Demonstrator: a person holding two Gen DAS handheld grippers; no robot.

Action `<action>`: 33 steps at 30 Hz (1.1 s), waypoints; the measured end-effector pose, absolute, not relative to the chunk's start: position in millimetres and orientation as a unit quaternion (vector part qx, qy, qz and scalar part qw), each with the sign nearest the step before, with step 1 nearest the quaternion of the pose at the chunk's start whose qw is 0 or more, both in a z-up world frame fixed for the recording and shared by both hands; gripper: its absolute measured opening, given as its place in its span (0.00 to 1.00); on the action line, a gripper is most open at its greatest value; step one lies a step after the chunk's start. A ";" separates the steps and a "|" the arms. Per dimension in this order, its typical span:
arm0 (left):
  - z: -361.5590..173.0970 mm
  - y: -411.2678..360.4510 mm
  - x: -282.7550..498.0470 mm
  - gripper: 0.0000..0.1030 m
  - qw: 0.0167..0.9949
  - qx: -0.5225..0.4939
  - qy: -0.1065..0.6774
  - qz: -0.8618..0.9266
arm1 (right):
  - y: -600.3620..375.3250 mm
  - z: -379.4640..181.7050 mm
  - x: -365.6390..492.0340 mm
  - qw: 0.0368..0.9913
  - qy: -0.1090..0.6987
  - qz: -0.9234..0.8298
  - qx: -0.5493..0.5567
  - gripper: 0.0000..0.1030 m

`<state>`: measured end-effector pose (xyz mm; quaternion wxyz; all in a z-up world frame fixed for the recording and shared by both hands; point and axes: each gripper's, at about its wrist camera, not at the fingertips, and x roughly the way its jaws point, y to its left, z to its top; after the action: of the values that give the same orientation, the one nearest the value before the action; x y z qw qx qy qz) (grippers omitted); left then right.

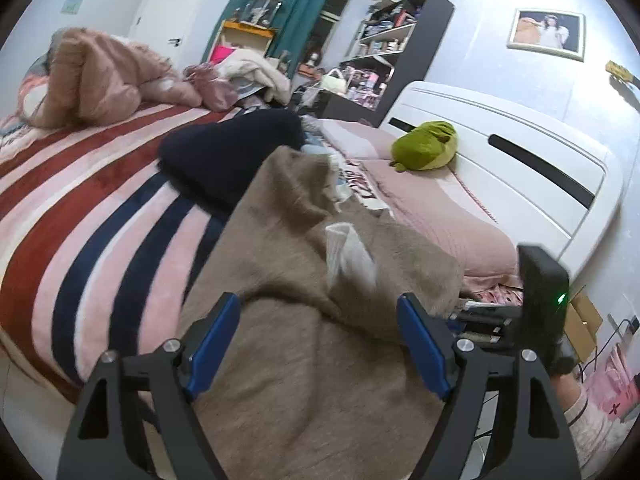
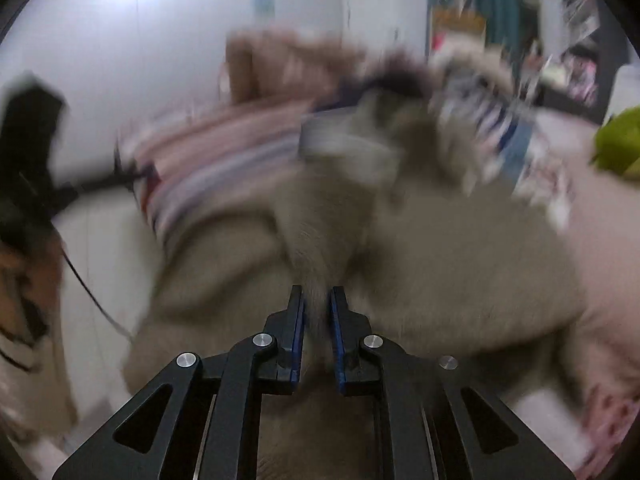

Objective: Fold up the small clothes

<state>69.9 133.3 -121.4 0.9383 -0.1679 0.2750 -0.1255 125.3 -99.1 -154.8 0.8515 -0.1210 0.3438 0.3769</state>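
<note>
A taupe knit garment (image 1: 304, 344) lies crumpled on the bed edge, a white label (image 1: 346, 254) showing on an upturned fold. My left gripper (image 1: 320, 312) is open just above it, blue-padded fingers (image 1: 214, 344) on either side of the cloth, holding nothing. In the blurred right wrist view my right gripper (image 2: 317, 300) is shut on a bunched fold of the same taupe garment (image 2: 440, 264), lifting it. The right gripper's black body (image 1: 540, 300) shows at the right of the left wrist view.
The bed has a striped pink, red and navy blanket (image 1: 92, 200). A navy garment (image 1: 232, 152) lies behind the taupe one. A green plush (image 1: 426, 146) sits by the white headboard (image 1: 520, 148). A pink duvet (image 1: 100, 76), clutter and shelves (image 1: 392, 40) stand farther back.
</note>
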 end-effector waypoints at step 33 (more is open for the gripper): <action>-128.6 102.0 71.9 0.86 0.939 -0.115 0.300 -0.118 | -243.9 -91.1 37.8 0.944 0.197 0.256 -0.071 1.00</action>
<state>71.9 102.0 -128.6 0.9394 -0.1153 0.3004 -0.1182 37.8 -243.9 -91.1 0.9438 -0.0707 0.1970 0.2558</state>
